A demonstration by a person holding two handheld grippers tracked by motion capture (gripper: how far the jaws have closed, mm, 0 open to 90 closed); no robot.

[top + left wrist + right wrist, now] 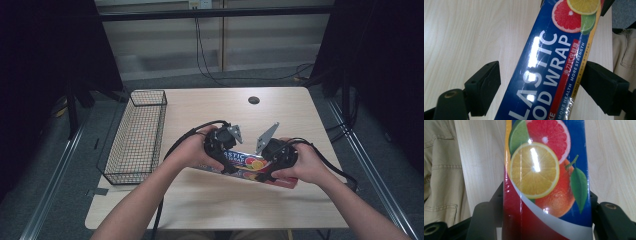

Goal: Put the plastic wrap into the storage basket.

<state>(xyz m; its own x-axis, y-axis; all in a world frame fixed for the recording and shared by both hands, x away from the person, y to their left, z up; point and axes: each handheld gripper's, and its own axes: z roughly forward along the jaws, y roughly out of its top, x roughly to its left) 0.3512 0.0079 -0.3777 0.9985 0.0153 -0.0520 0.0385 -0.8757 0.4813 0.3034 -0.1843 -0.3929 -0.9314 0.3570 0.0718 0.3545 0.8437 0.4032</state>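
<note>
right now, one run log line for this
right gripper: shut on plastic wrap box | left gripper: open, astride box | wire basket: left of it

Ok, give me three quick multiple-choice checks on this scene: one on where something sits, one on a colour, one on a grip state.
1. Where does the black wire basket stand on the pale wooden table?
A. along its left edge
B. at its right edge
C. in the middle

2. What is the main colour of the long glossy plastic food wrap box around its white lettering?
A. green
B. blue
C. black

3. How do the left gripper jaws stand to the box?
A. clamped on it
B. either side of it, with a gap at one jaw
C. far off it

Answers: 1 A, the high view shows it at the table's left side. 2 B, the left gripper view shows blue behind the letters. 3 B, table shows between one jaw and the box; the right gripper is clamped on it.
</note>
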